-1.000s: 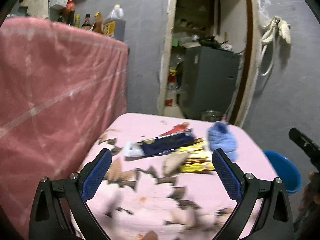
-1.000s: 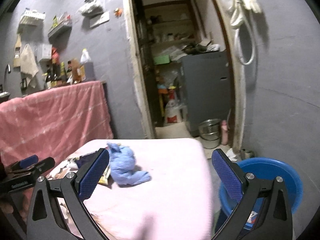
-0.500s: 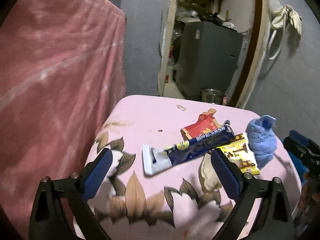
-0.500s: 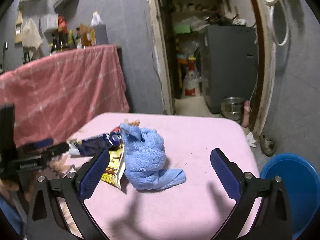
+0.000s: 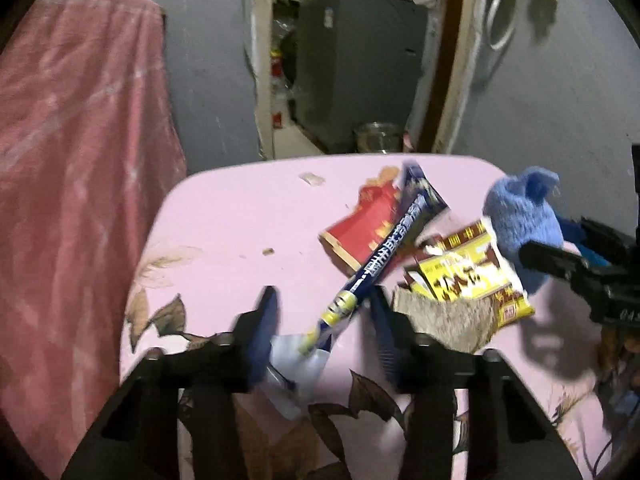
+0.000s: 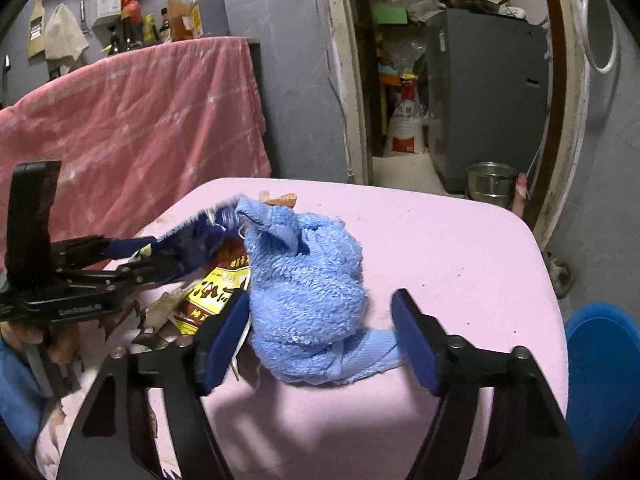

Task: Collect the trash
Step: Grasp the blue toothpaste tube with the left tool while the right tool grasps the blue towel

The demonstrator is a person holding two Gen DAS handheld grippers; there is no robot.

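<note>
Close in, the left gripper (image 5: 322, 330) has just been narrowing its jaws around the white end of a long blue wrapper (image 5: 384, 258) on the pink table (image 5: 224, 232); blur hides whether the pads bite yet. The right gripper (image 6: 320, 334) has been closing too, straddling a crumpled blue cloth (image 6: 308, 280), one pad against it, the other just clear. Between them lie a yellow packet (image 5: 472, 280) and a torn brown scrap (image 5: 448, 318), the red packet (image 5: 368, 226) under the wrapper. Only the right view shows the blue basin (image 6: 600, 368) beside the table, and the bottles (image 6: 168, 24) above the pink drape (image 6: 132, 120). Farther off stands a steel pot (image 6: 490, 184) by the doorway.
</note>
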